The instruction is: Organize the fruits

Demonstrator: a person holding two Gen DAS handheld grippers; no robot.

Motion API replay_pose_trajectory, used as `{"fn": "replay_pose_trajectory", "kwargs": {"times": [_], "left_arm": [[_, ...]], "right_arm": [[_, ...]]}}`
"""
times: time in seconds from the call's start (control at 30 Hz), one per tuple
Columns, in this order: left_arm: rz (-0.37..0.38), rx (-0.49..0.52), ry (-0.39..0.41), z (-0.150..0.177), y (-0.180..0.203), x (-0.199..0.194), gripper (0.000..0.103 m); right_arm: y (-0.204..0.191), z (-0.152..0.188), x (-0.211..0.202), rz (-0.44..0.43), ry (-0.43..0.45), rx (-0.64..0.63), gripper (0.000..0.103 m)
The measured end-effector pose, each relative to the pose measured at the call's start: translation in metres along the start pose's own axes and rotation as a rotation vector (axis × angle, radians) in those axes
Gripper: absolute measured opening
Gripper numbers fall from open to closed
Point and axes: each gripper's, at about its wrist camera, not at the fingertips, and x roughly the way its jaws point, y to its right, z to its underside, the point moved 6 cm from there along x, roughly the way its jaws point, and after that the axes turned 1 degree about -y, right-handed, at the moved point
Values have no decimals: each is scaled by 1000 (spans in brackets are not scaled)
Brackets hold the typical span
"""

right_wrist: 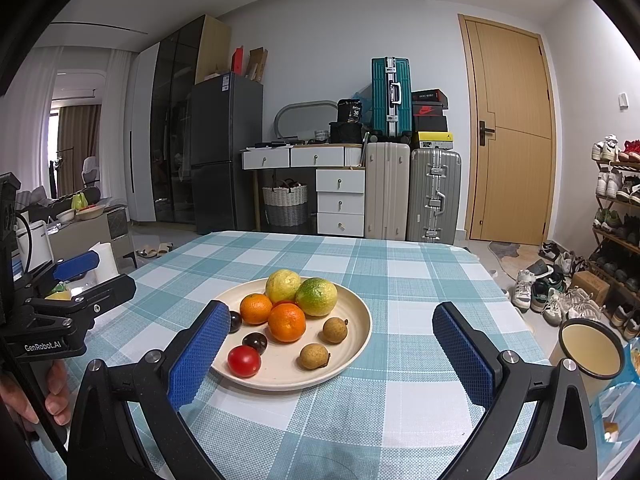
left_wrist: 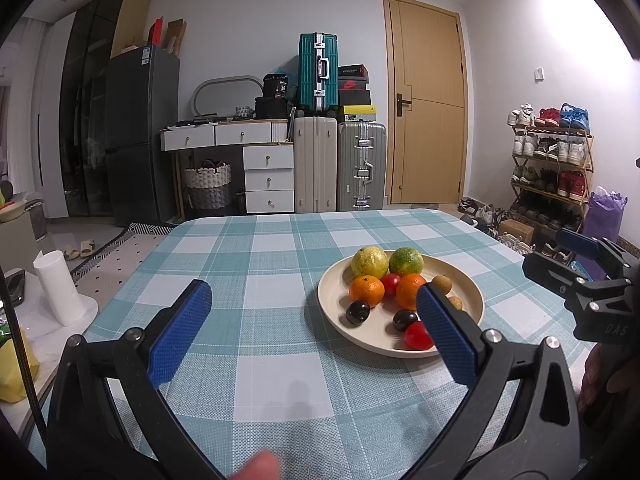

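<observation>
Left gripper (left_wrist: 314,322) is spread wide, blue pads apart, nothing between them, hanging above the checked cloth of the worktop (left_wrist: 256,280). Its right-hand finger overlaps the near edge of the plate (left_wrist: 472,292) in this view, though contact cannot be judged. Right gripper (right_wrist: 330,350) is just as wide open and empty, with the plate (right_wrist: 360,332) sitting just past its left finger, toward the middle of the cloth.

On that cream plate, all the fruit is gathered: a yellow-green citrus (right_wrist: 283,285) and a greener one (right_wrist: 317,297) side by side at the back, touching. In front of them two oranges, one left (right_wrist: 256,309), one nearer (right_wrist: 287,322), with a red tomato (left_wrist: 391,282) partly hidden between the fruits. Two dark plums (right_wrist: 255,342) lie toward the left side, one partly behind the gripper finger. A second red tomato (right_wrist: 244,361) sits at the front rim. Two brown longans (right_wrist: 335,330) rest apart on the right side.

Out wide, a mug (right_wrist: 592,348) stands at the worktop's right edge, a paper roll (left_wrist: 56,288) off to the left, suitcases (left_wrist: 340,168) and a door (left_wrist: 428,100) behind.
</observation>
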Motion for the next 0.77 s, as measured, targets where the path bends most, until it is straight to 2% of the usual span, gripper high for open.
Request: {"fn": "replay_pose_trajectory", "kwargs": {"times": [0.77], "left_arm": [[22,11,0,1,4,3,102]], "right_arm": [[0,0,0,0,0,1,103]]}}
